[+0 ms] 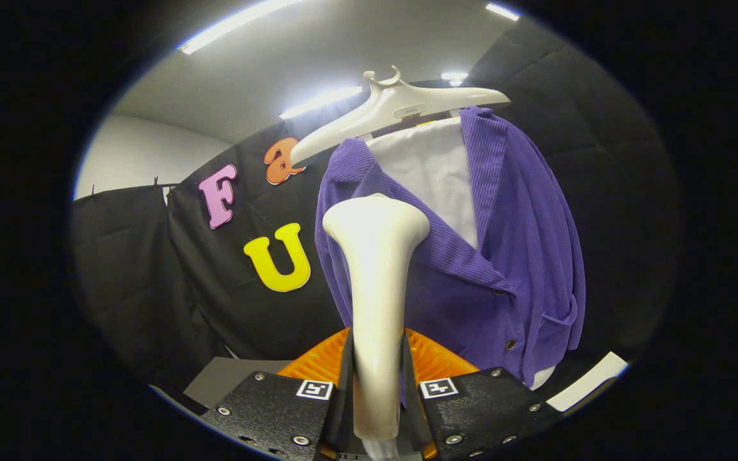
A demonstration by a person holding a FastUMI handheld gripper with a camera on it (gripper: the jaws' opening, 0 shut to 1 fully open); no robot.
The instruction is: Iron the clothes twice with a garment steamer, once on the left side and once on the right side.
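Claw (pixel 377 378) pinching garment steamer (pixel 377 282) handle, steamer upright, head pointing toward hanging purple cardigan (pixel 510 237)

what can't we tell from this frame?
- Steamer face: turned toward the cardigan, contact unclear.
- Steamer base and any hose: hidden between the hand-held gripper fingers, which are shut on its handle.
- Cardigan's left front: partly covered by the steamer head.
- Hanger support: hook top too small.
- Steam: none discernible.

Open room lies beside the purple cardigan (pixel 510 256) (hanger (pixel 401 105) above), booth wall (pixel 170 301) behind.
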